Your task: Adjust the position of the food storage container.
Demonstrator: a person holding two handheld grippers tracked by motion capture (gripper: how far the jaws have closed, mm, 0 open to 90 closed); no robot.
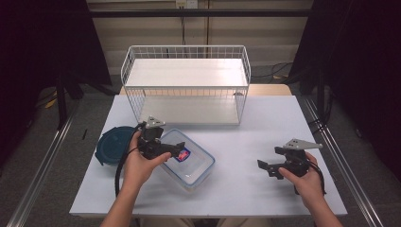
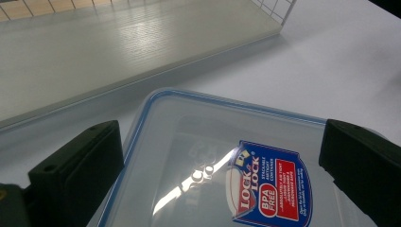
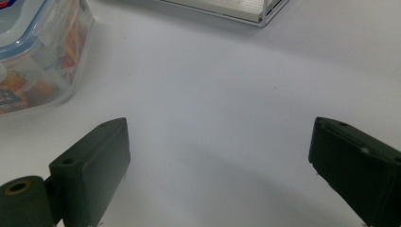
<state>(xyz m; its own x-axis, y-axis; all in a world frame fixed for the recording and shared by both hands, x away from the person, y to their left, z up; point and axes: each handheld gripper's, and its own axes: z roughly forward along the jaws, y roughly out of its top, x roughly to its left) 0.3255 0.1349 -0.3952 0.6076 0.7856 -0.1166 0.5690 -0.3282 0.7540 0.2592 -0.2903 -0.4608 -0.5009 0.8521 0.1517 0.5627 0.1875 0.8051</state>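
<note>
- A white table [image 1: 246, 184] fills the middle of the frame.
- A white wire rack [image 1: 185, 85] stands at upper centre.
- A clear lidded food box [image 1: 189, 161] lies lower left.
- A dark blue round lid [image 1: 112, 144] lies at the left edge.

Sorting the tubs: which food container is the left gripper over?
The clear rectangular container with the blue-rimmed lid; the round dark teal container sits left of it.

The high view looks forward and down over the white rectangular table [image 1: 246, 142], while each gripper view peers closely between its black jaws, all sharing the clear blue-rimmed plastic container [image 1: 189, 161] [image 2: 208, 156] [image 3: 33, 52].
</note>
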